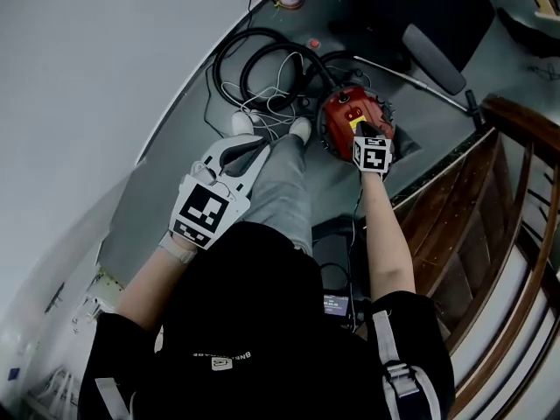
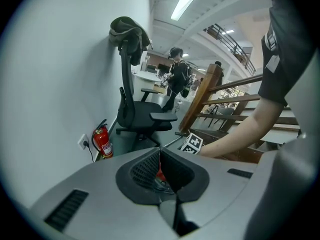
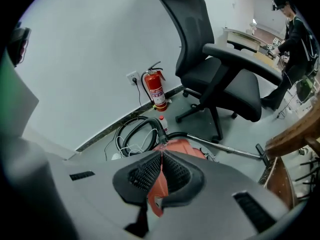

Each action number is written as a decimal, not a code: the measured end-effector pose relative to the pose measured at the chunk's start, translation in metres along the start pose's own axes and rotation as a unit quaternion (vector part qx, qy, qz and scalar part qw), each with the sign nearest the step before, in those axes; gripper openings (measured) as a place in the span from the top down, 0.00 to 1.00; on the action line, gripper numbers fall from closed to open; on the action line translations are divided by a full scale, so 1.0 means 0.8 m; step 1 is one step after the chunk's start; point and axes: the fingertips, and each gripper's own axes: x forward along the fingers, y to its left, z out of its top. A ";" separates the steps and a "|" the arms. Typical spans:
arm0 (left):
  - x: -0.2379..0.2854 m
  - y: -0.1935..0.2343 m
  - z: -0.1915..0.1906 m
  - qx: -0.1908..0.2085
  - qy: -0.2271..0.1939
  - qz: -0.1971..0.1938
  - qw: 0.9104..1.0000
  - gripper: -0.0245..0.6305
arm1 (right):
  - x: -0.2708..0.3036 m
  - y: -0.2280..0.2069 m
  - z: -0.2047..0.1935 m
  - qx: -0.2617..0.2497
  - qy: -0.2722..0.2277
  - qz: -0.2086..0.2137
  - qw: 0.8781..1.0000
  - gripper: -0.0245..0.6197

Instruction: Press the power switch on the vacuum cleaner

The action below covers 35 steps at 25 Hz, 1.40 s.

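Head view: right gripper (image 1: 367, 131) at vacuum cleaner (image 1: 337, 116) top, left gripper (image 1: 261, 144) well clear. Gripper views: both closed.

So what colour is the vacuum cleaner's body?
The vacuum cleaner is red, seen best in the head view.

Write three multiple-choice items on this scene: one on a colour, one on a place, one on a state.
1. The round vacuum cleaner body is: A blue; B red; C yellow.
2. The red fire extinguisher stands: A beside the white wall socket; B on the stairs; C under the chair.
3. The jaws of the left hand-held gripper are: A wide apart; B together, empty; C clamped on a hose.
Answers: B, its shell is red; A, the socket is just beside it; B, they meet with nothing between.
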 end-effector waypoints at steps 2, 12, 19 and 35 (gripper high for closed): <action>0.010 0.000 -0.009 -0.004 0.006 -0.004 1.000 0.94 | 0.017 -0.008 -0.008 0.001 0.011 -0.004 1.000 0.92; 0.050 0.016 -0.043 -0.020 0.028 0.004 0.999 0.94 | 0.094 -0.035 -0.041 -0.003 0.049 -0.017 0.999 0.92; 0.064 0.013 -0.064 -0.036 0.038 0.007 0.999 0.94 | 0.127 -0.047 -0.050 -0.012 0.069 -0.021 0.997 0.92; 0.076 0.026 -0.071 -0.050 0.039 0.002 0.998 0.94 | 0.145 -0.053 -0.051 -0.025 0.084 -0.037 0.995 0.92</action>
